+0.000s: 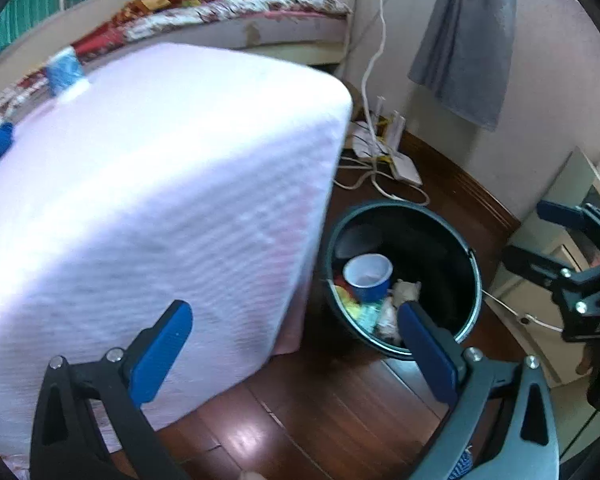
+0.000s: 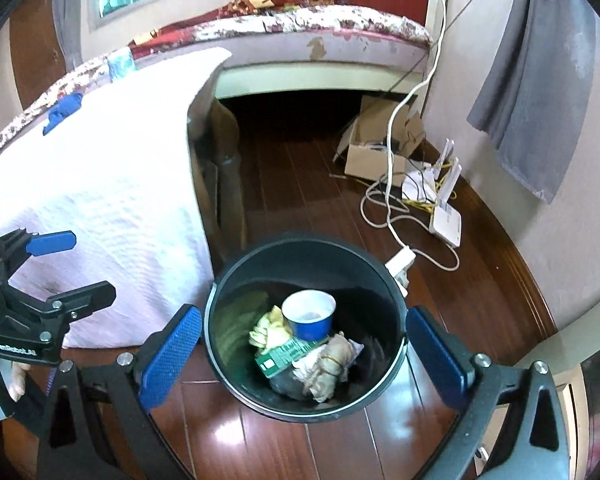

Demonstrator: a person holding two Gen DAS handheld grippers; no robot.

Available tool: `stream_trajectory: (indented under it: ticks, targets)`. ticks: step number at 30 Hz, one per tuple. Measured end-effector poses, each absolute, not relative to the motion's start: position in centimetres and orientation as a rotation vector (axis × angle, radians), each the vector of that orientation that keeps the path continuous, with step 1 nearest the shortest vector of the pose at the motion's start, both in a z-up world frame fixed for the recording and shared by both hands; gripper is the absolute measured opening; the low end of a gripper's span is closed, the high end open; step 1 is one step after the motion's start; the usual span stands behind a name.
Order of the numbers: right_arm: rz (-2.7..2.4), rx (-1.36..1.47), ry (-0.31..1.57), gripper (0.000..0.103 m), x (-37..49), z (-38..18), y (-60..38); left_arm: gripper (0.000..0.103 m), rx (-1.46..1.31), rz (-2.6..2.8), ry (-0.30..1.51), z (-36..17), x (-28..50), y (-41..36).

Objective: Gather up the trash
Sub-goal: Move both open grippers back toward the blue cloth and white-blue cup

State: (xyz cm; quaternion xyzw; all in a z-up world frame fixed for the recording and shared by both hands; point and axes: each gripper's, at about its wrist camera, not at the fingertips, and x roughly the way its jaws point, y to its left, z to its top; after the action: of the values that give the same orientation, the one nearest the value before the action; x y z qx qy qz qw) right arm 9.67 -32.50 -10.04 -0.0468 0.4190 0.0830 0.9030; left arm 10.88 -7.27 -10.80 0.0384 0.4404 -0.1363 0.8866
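The bin (image 2: 304, 328) stands upright on the wood floor (image 2: 300, 184), mouth up, just beside the white-draped table (image 2: 112, 184); inside, a blue cup (image 2: 310, 314) tilts mouth-up among crumpled trash. Both the left gripper (image 1: 296, 356) and right gripper (image 2: 304, 350) gape wide, empty; open floor lies beyond

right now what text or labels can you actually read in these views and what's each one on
"GenRobot.AI": white lettering on the black body of the left gripper, seen in the right wrist view.
"BAS": cut-off letters on the black body of the right gripper, seen in the left wrist view; the rest runs out of frame.
Green carton in the trash bin: it carries print, but too small and blurred to read.
Nothing else legible.
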Motion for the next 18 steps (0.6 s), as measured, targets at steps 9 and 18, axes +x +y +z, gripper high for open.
stream_trajectory:
  ticks: [9,18]
  targets:
    - [0.225,-0.095,0.791,0.103,8.3,-6.5,-29.2,0.102,0.048,-0.24,0.839,-7.0,9.2,-4.2]
    - [0.294,-0.094,0.688,0.103,8.1,-2.9,-24.6,0.102,0.008,-0.165,0.764,-3.9,8.6,0.1]
